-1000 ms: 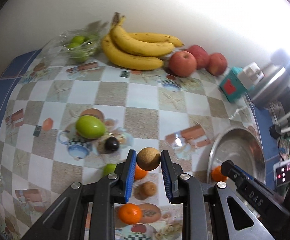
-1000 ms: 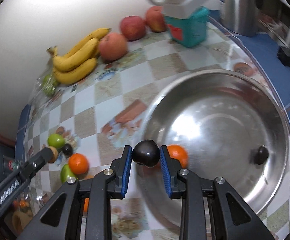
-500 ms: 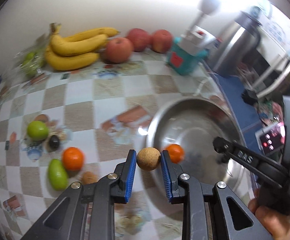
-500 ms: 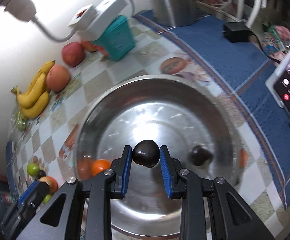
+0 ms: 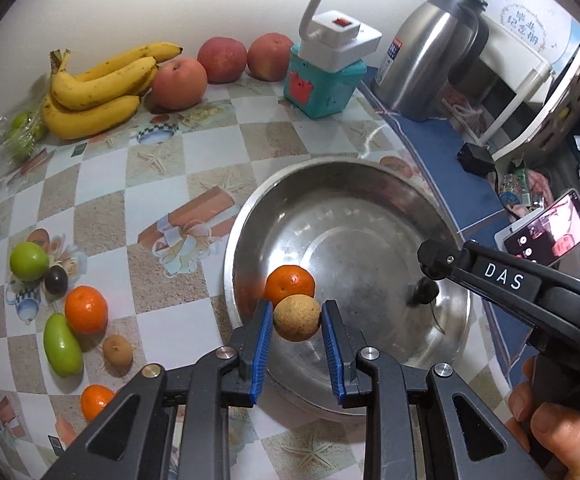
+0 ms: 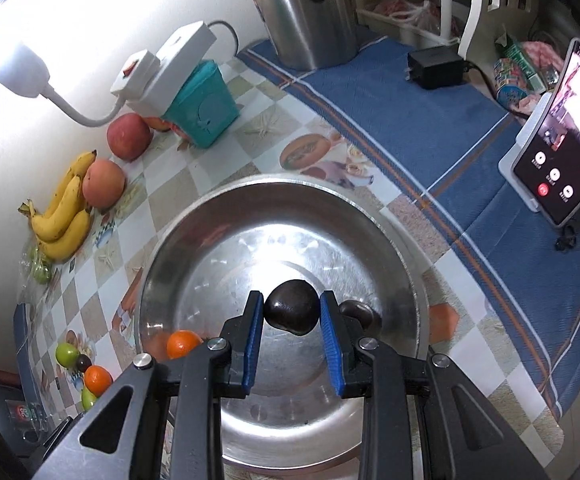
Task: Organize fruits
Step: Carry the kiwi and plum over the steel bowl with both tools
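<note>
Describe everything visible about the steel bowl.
The steel bowl is a wide, shallow, round basin of shiny, lightly scuffed metal, upright on the checkered tablecloth. Inside lie one orange by the near-left wall and one dark fruit. Both grippers hold fruit above it; neither visibly touches it.
</note>
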`<state>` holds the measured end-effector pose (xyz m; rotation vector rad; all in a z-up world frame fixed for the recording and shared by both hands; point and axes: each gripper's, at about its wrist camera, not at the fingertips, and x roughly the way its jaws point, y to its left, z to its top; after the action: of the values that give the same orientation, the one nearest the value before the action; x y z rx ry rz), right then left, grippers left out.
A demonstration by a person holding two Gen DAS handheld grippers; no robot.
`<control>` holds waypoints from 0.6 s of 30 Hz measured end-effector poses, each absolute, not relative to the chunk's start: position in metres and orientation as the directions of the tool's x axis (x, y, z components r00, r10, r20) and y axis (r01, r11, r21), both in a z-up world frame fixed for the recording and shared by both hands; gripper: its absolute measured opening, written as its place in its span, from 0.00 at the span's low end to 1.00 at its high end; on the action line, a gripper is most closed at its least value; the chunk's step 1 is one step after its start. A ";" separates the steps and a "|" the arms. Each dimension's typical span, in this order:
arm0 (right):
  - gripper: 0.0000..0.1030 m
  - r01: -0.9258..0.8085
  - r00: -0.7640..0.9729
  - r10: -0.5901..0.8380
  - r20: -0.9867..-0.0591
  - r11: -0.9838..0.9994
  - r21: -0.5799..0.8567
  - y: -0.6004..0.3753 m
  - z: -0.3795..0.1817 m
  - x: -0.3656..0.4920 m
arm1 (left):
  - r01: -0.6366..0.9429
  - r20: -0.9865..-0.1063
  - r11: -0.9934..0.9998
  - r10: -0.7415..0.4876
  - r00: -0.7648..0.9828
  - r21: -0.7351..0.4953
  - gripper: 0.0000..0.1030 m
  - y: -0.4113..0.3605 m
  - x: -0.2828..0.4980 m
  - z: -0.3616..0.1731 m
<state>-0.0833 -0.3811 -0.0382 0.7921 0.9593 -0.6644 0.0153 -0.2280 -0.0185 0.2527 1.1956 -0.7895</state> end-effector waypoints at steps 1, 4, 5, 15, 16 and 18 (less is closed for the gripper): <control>0.29 0.787 0.420 -0.138 -0.897 0.549 0.283 -0.381 -0.041 -0.083 | 0.666 -0.904 0.713 -0.406 0.138 -0.218 0.26 -0.229 0.015 -0.021; 0.29 0.786 0.409 -0.123 -0.904 0.550 0.281 -0.381 -0.046 -0.081 | 0.666 -0.915 0.717 -0.383 0.130 -0.206 0.26 -0.231 0.015 -0.030; 0.29 0.785 0.408 -0.119 -0.905 0.551 0.282 -0.381 -0.047 -0.080 | 0.665 -0.917 0.718 -0.378 0.126 -0.205 0.26 -0.232 0.015 -0.032; 0.29 0.787 0.379 -0.086 -0.922 0.554 0.272 -0.382 -0.061 -0.075 | 0.667 -0.935 0.719 -0.342 0.095 -0.195 0.26 -0.237 0.011 -0.048; 0.29 0.788 0.376 -0.082 -0.923 0.552 0.272 -0.382 -0.062 -0.075 | 0.667 -0.936 0.719 -0.339 0.092 -0.195 0.26 -0.237 0.010 -0.049; 0.29 0.790 0.371 -0.079 -0.925 0.550 0.270 -0.382 -0.064 -0.074 | 0.668 -0.939 0.719 -0.333 0.089 -0.192 0.26 -0.237 0.010 -0.051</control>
<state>-0.0742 -0.3817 -0.0636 0.8162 1.0479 -0.6448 0.0096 -0.2374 -0.0513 0.3183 1.2792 -0.7632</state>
